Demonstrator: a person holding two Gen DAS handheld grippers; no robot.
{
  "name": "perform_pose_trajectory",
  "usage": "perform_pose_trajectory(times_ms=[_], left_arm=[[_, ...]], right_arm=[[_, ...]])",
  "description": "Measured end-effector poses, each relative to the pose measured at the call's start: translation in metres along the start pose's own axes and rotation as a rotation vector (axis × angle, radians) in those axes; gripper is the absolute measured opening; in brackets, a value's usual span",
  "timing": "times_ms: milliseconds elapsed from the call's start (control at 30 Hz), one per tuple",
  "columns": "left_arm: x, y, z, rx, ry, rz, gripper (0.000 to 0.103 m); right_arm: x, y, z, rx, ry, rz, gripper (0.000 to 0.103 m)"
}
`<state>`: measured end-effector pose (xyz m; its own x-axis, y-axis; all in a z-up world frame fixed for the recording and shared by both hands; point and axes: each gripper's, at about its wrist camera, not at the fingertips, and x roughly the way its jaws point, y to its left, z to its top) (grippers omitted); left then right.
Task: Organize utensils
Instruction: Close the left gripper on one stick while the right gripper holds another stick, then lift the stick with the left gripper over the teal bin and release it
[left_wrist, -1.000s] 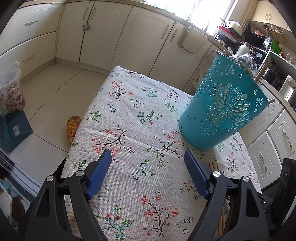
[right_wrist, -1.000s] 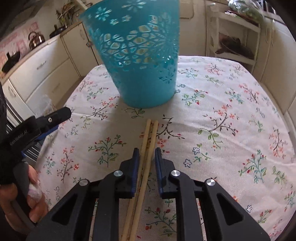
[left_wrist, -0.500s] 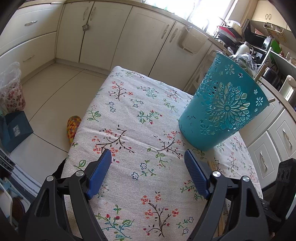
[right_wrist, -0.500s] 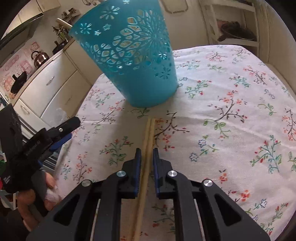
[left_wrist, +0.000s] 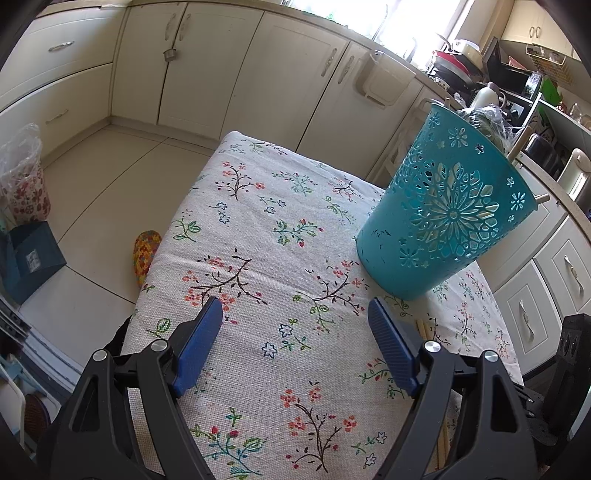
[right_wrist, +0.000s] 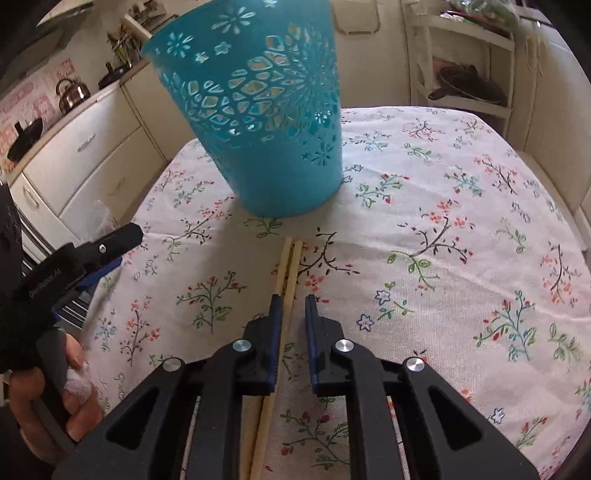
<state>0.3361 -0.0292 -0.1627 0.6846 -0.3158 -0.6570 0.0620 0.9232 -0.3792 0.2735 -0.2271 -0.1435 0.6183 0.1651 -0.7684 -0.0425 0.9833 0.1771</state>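
Two wooden chopsticks (right_wrist: 288, 266) lie side by side on the flowered tablecloth (right_wrist: 443, 221), a little below the middle of the right wrist view. Their tips point up the frame toward the blue basket (right_wrist: 266, 129). The basket, cut through with flower-shaped holes, stands upright on the cloth just beyond those tips and fills the upper middle of the frame. It stands apart from the chopsticks.

The right gripper (right_wrist: 291, 300) comes in from the bottom edge with both chopsticks between its jaws. The jaws have just been closing and are now narrow. The left pad lies against the sticks, but a small gap shows between the sticks and the right pad, so they are not pinched. I cannot tell if the sticks are lifted from the cloth.

The left gripper (left_wrist: 295, 306) hangs above the cloth at the bottom of its own view, jaws spread wide with nothing between them. A hand (right_wrist: 55, 398) holds it at the lower left of the right wrist view.

Around the table are cream cabinets (left_wrist: 207, 70). A kettle (right_wrist: 72, 94) stands on the counter at the upper left, and an open shelf (right_wrist: 465, 85) with a dark pan is at the upper right. On the floor beside the table lies a small multicoloured thing (left_wrist: 146, 254).
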Motion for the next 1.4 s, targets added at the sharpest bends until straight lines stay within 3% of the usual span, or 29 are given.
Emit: perform_pose_trajectory(times_ms=[100, 300, 367, 433, 533, 700, 767, 833, 867, 933, 1000, 1100, 1200, 1267, 1400], left_arm=[[0.000, 0.000, 0.000, -0.001, 0.000, 0.000, 0.077], [0.006, -0.008, -0.001, 0.044, 0.032, -0.006, 0.077], [0.016, -0.026, -0.004, 0.142, 0.099, 0.012, 0.077], [0.020, -0.053, -0.013, 0.243, 0.153, -0.024, 0.077], [0.023, -0.094, -0.025, 0.350, 0.181, -0.052, 0.077], [0.049, -0.131, -0.031, 0.401, 0.237, 0.032, 0.076], [0.062, -0.139, -0.034, 0.437, 0.260, 0.086, 0.070], [0.064, -0.145, -0.039, 0.487, 0.235, 0.113, 0.065], [0.064, -0.144, -0.040, 0.488, 0.231, 0.098, 0.061], [0.061, -0.146, -0.042, 0.516, 0.219, 0.071, 0.030], [0.058, -0.151, -0.043, 0.548, 0.233, 0.040, 0.008], [0.055, -0.154, -0.046, 0.604, 0.257, 0.011, 0.005], [0.047, -0.139, -0.043, 0.544, 0.295, -0.043, 0.005], [0.035, -0.125, -0.035, 0.475, 0.298, -0.109, 0.005], [-0.022, -0.105, -0.010, 0.385, 0.211, -0.301, 0.005]], right_arm=[[0.003, 0.007, 0.003, -0.060, 0.004, -0.052, 0.008], [-0.008, 0.007, -0.009, -0.140, 0.031, -0.067, 0.007], [-0.016, -0.011, -0.015, -0.085, 0.026, -0.043, 0.006], [-0.022, -0.032, -0.021, 0.032, 0.011, 0.019, 0.004], [-0.026, -0.055, -0.026, 0.175, -0.007, 0.104, 0.004], [-0.028, -0.055, -0.024, 0.180, -0.013, 0.098, 0.004], [-0.028, -0.058, -0.024, 0.195, -0.011, 0.102, 0.004], [-0.028, -0.061, -0.023, 0.211, -0.008, 0.106, 0.004], [-0.029, -0.063, -0.023, 0.218, -0.007, 0.108, 0.004], [-0.029, -0.065, -0.024, 0.226, -0.006, 0.115, 0.004], [-0.027, -0.064, -0.024, 0.227, -0.007, 0.116, 0.004], [-0.027, -0.065, -0.024, 0.236, -0.008, 0.123, 0.004], [-0.027, -0.067, -0.023, 0.245, -0.007, 0.132, 0.004], [-0.028, -0.067, -0.024, 0.244, -0.008, 0.132, 0.004], [-0.029, -0.067, -0.023, 0.246, -0.009, 0.130, 0.004]])
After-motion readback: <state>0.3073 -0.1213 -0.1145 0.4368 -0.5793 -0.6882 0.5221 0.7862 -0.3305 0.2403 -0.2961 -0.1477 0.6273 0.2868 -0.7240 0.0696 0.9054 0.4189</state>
